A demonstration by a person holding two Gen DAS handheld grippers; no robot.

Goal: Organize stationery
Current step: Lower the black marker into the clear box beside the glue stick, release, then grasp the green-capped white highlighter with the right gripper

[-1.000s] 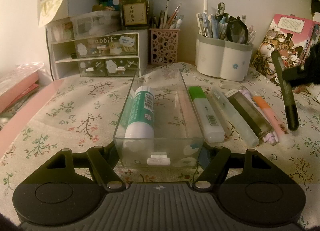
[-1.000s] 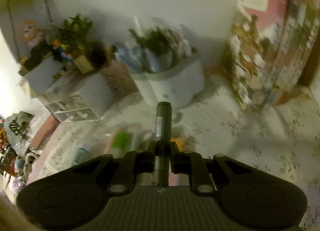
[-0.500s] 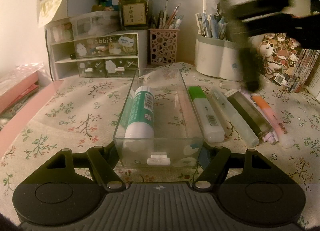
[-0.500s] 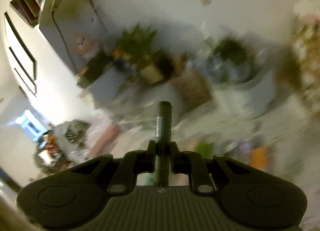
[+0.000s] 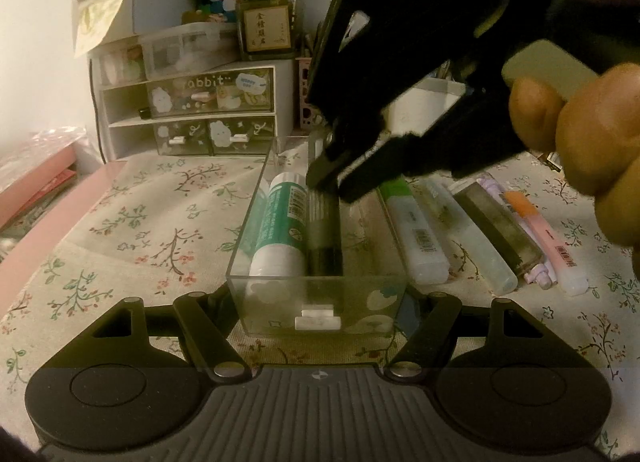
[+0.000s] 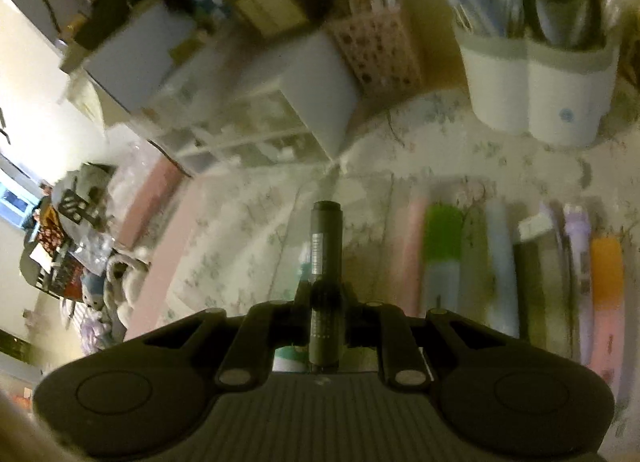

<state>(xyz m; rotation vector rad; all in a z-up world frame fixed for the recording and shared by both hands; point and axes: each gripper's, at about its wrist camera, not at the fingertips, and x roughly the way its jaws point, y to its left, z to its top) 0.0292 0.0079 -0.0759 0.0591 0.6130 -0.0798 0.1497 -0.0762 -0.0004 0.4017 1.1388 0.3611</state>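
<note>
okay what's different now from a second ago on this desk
The right hand-held gripper carried the dark marker from the far right over into the clear tray, beside the glue stick; it still grips it. The left hand-held gripper stays around the tray, and the highlighters outside haven't moved.

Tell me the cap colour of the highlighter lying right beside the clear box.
Green: the highlighter has a green cap, clearest in the left wrist view.

Left wrist camera sits low on the desk (image 5: 120, 222), facing the wall; right wrist camera looks down from above, sharing the highlighter row (image 5: 412, 238).
</note>
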